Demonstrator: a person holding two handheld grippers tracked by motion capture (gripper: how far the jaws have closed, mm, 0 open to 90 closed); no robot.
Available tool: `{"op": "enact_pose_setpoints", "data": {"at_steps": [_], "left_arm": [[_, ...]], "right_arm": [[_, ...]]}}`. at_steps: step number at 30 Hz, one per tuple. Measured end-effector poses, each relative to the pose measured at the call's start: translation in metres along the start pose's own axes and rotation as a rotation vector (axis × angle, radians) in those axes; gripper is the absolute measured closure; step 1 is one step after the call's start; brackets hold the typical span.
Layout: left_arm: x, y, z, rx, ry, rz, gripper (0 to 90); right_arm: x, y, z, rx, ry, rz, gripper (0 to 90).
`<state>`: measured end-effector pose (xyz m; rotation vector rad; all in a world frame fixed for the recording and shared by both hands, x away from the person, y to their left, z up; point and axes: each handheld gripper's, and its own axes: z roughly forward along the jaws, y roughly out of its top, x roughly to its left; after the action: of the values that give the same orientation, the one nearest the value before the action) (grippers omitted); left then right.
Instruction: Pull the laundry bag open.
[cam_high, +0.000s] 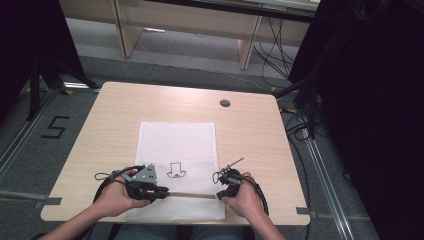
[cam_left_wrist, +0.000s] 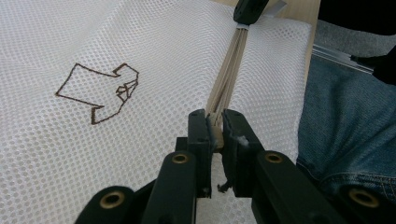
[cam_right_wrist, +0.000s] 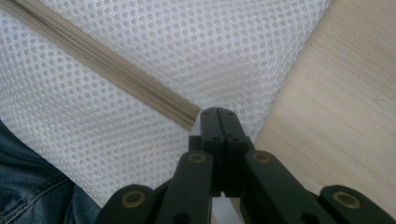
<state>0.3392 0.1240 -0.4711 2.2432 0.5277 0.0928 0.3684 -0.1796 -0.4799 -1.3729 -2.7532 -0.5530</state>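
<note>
A: Where is the mesh bag (cam_high: 177, 165)?
B: Lower centre of the table (cam_high: 260, 145).
A: Jaw states?
B: The left gripper (cam_left_wrist: 215, 128) clamps the zipper pull (cam_left_wrist: 214, 122); the right gripper (cam_right_wrist: 218, 114) pinches the bag's edge.

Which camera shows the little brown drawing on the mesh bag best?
The left gripper view: the brown drawing is large and sharp on the white mesh bag. The high view shows it tiny; the right gripper view shows mesh and zipper.

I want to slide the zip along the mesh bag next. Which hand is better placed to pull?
Left. The left tool is shut on the zip pull at its end of the zip. The right tool pinches the mesh bag at the zip's far end, anchoring it.
</note>
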Motion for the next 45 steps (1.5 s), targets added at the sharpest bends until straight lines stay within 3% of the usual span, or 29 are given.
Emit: {"op": "enact_pose_setpoints", "data": {"at_steps": [14, 16, 19, 22, 23, 29, 30, 33, 34, 35, 38, 39, 40, 41, 45], "left_arm": [[0.0, -0.002, -0.002, -0.007, 0.003, 0.007, 81.5], [-0.001, -0.005, -0.004, -0.006, -0.005, -0.022, 81.6], [-0.001, -0.004, -0.004, -0.01, -0.001, -0.011, 81.6], [0.0, -0.005, -0.005, -0.006, 0.008, 0.0, 81.5], [0.0, -0.005, -0.006, -0.001, 0.004, -0.014, 81.5], [0.001, -0.006, -0.006, -0.002, 0.005, -0.013, 81.5], [0.001, -0.006, -0.006, 0.003, 0.012, -0.009, 81.5], [0.001, -0.007, -0.007, -0.01, 0.003, -0.023, 81.5], [0.001, -0.007, -0.007, -0.008, 0.001, -0.021, 81.6], [0.002, -0.006, -0.007, -0.002, 0.007, 0.007, 81.5], [0.001, -0.007, -0.007, -0.01, 0.001, -0.023, 81.6], [0.002, -0.006, -0.007, -0.006, 0.004, 0.006, 81.6], [0.001, -0.007, -0.007, -0.005, 0.005, -0.017, 81.5], [0.001, -0.007, -0.008, 0.007, 0.017, -0.002, 81.5], [0.002, -0.01, -0.013, -0.008, 0.021, -0.017, 81.6]], "right_arm": [[0.0, 0.0, 0.0, -0.004, -0.001, -0.003, 90.0], [-0.001, 0.0, 0.001, -0.016, 0.002, -0.01, 90.0], [0.001, 0.0, 0.0, 0.002, 0.004, 0.006, 90.0], [-0.001, 0.0, 0.001, -0.008, -0.001, -0.013, 90.0], [0.0, 0.0, 0.001, -0.017, -0.001, -0.01, 90.0], [-0.001, 0.0, 0.001, -0.009, 0.001, -0.014, 90.0], [0.001, 0.0, 0.0, 0.0, 0.005, 0.008, 90.0], [0.0, -0.001, 0.0, -0.002, 0.005, 0.008, 90.0], [0.0, -0.001, 0.0, -0.002, 0.005, 0.007, 90.0], [0.001, -0.001, 0.0, -0.002, 0.003, 0.007, 90.0], [0.001, -0.001, 0.0, -0.005, 0.003, 0.007, 90.0], [0.001, -0.001, 0.0, -0.004, 0.003, 0.007, 90.0], [-0.001, 0.0, 0.001, -0.009, -0.001, -0.011, 90.0], [-0.001, 0.0, 0.001, -0.009, 0.0, -0.012, 90.0], [0.0, -0.001, 0.0, -0.002, 0.006, 0.008, 90.0]]}}
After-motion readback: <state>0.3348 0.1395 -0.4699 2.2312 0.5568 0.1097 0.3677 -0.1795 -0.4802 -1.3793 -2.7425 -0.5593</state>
